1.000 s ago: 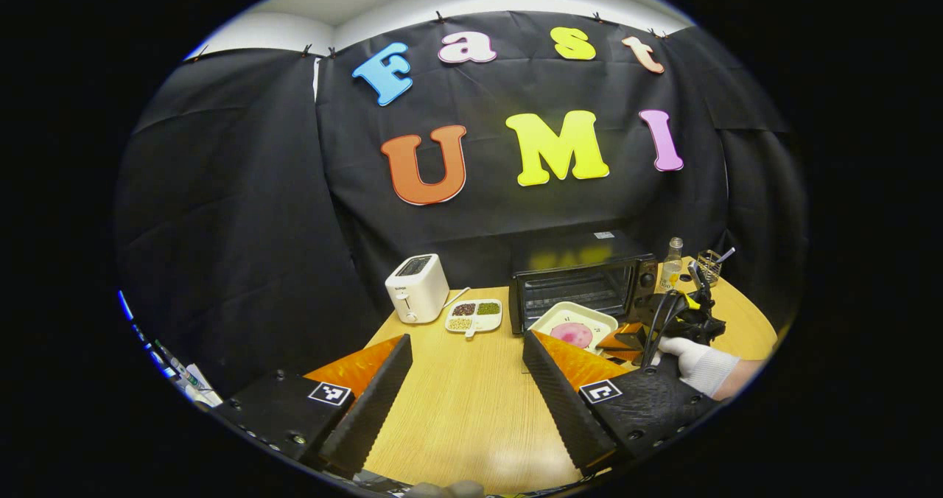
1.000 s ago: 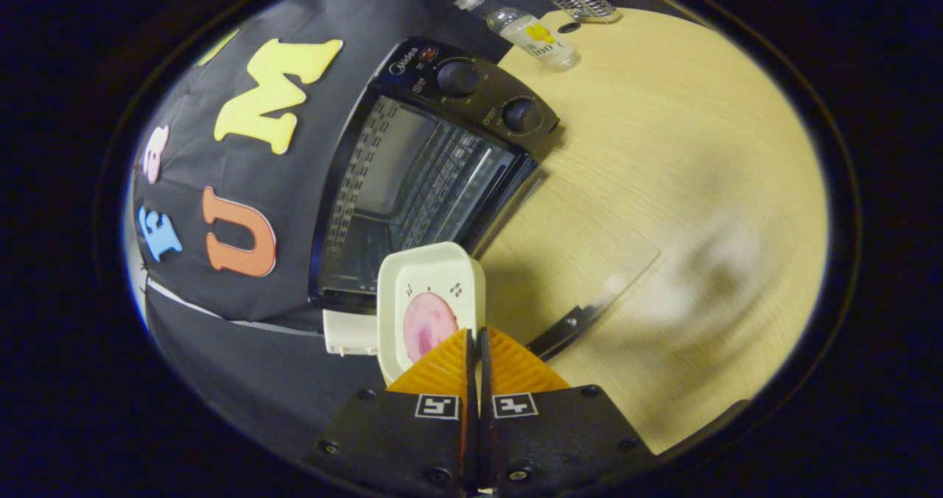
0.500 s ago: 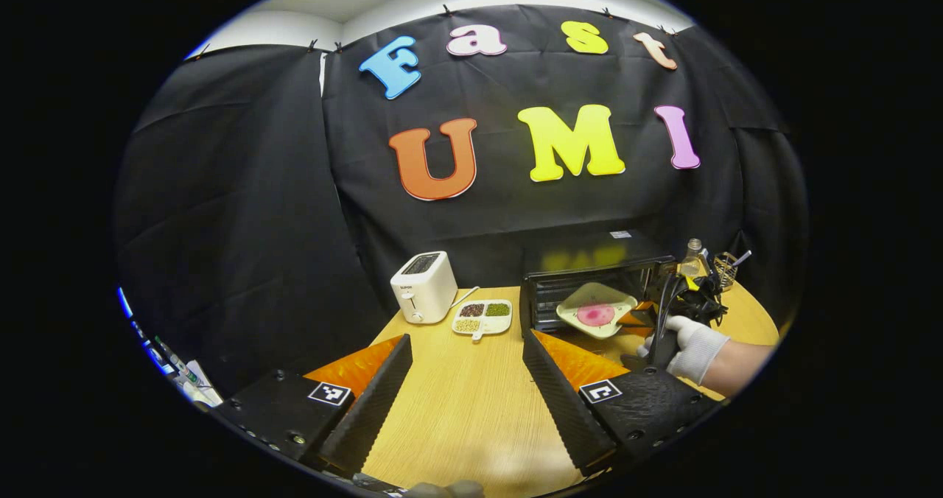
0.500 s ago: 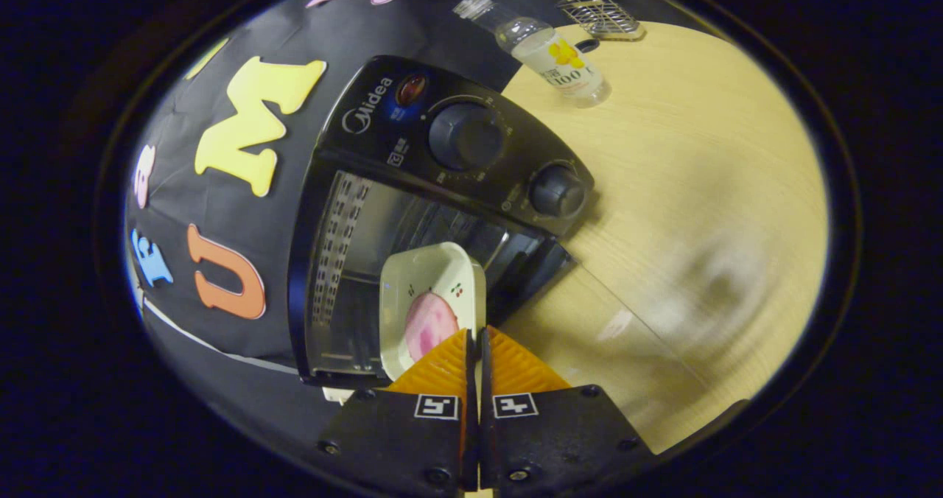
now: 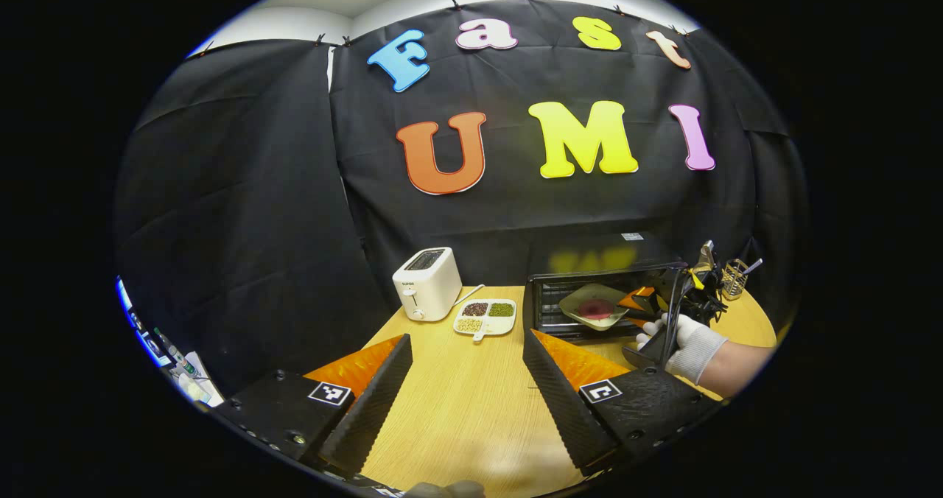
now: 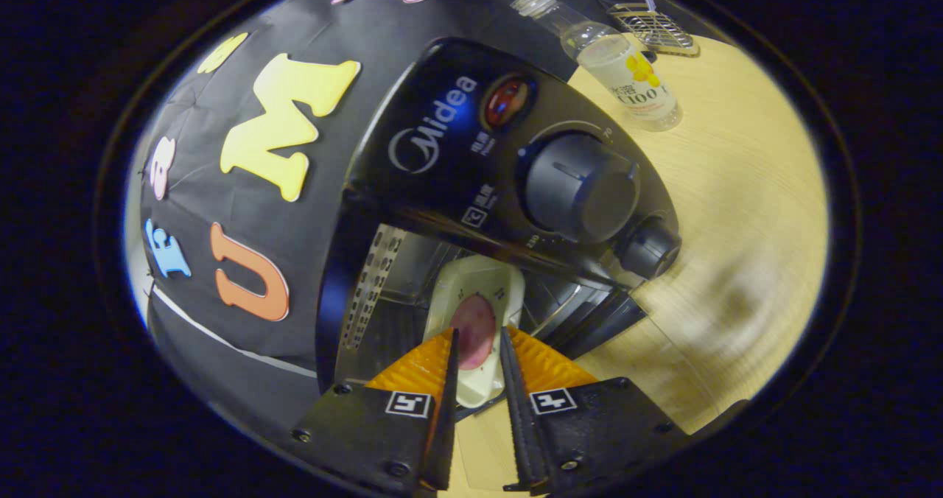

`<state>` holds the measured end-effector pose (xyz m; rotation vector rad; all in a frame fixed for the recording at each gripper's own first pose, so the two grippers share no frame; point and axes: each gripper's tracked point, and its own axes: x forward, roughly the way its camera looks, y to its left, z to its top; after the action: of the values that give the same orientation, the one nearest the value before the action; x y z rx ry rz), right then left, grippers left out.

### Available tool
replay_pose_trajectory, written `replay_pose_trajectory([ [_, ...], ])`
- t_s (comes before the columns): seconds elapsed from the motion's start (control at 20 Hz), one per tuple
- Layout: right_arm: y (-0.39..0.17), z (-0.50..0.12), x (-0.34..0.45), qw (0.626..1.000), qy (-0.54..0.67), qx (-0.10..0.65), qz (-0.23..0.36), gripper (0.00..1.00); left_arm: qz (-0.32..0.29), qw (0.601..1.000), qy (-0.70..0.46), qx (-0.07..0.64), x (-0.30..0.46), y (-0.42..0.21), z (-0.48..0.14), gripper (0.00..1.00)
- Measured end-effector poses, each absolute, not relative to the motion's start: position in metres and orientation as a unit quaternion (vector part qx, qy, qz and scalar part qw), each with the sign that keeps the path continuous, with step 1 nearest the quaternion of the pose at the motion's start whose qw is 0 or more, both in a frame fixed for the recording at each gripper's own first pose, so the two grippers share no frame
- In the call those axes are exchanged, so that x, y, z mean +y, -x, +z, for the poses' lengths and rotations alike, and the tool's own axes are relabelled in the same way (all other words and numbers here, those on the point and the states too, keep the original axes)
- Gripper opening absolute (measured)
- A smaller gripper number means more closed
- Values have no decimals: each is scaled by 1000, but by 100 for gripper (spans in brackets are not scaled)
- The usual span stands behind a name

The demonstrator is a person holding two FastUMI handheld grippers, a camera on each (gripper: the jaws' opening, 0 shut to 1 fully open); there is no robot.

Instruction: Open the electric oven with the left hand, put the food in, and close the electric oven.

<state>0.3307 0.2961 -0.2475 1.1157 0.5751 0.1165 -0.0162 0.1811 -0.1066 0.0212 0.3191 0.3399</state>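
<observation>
Plate of food point(image 6: 477, 314) now sits inside the electric oven point(image 6: 471, 188); half a second ago it hung at the mouth, pinched. Right gripper point(image 6: 477, 380) has parted, releasing it. Left gripper point(image 5: 468, 380) waits spread wide over the table point(image 5: 471, 409). Remaining: close door. One toaster point(image 5: 427, 283), one bottle point(image 6: 622, 63), two knobs.

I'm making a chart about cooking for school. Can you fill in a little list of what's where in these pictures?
oven: door open, on the table
plate: pink food on it, partly inside the oven
right gripper: fingers slightly apart around the plate's edge
left gripper: open, holding nothing
toaster: left of the oven
snack tray: between toaster and oven
bottle: beside the oven
</observation>
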Motion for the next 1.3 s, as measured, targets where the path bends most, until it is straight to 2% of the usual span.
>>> replay_pose_trajectory([
  [0.05, -328, -243, 294, 809, -519, 268, 57, 50, 167, 973, -9, 157, 180, 15, -107, 97],
  [0.1, -326, -239, 292, 811, -518, 265, 59, 50, 166, 974, -8, 155, 178, 16, -106, 97],
  [0.2, -318, -231, 287, 816, -512, 263, 62, 65, 161, 975, -7, 151, 174, 17, -104, 97],
  [0.25, -312, -227, 285, 817, -510, 262, 64, 81, 159, 976, -7, 148, 173, 18, -104, 97],
  [0.35, -299, -220, 276, 827, -495, 259, 63, 92, 154, 978, -9, 144, 172, 20, -105, 97],
  [0.65, -254, -200, 242, 864, -431, 253, 63, 92, 135, 982, -7, 133, 165, 28, -107, 96],
  [0.85, -220, -181, 206, 904, -360, 224, 55, 93, 112, 985, -6, 135, 159, 27, -116, 97],
  [1.05, -188, -167, 168, 943, -264, 196, 45, 94, 82, 988, -8, 133, 141, 16, -127, 97],
  [1.3, -151, -157, 126, 972, -162, 171, 24, 94, 29, 988, -10, 149, 105, -4, -159, 97],
])
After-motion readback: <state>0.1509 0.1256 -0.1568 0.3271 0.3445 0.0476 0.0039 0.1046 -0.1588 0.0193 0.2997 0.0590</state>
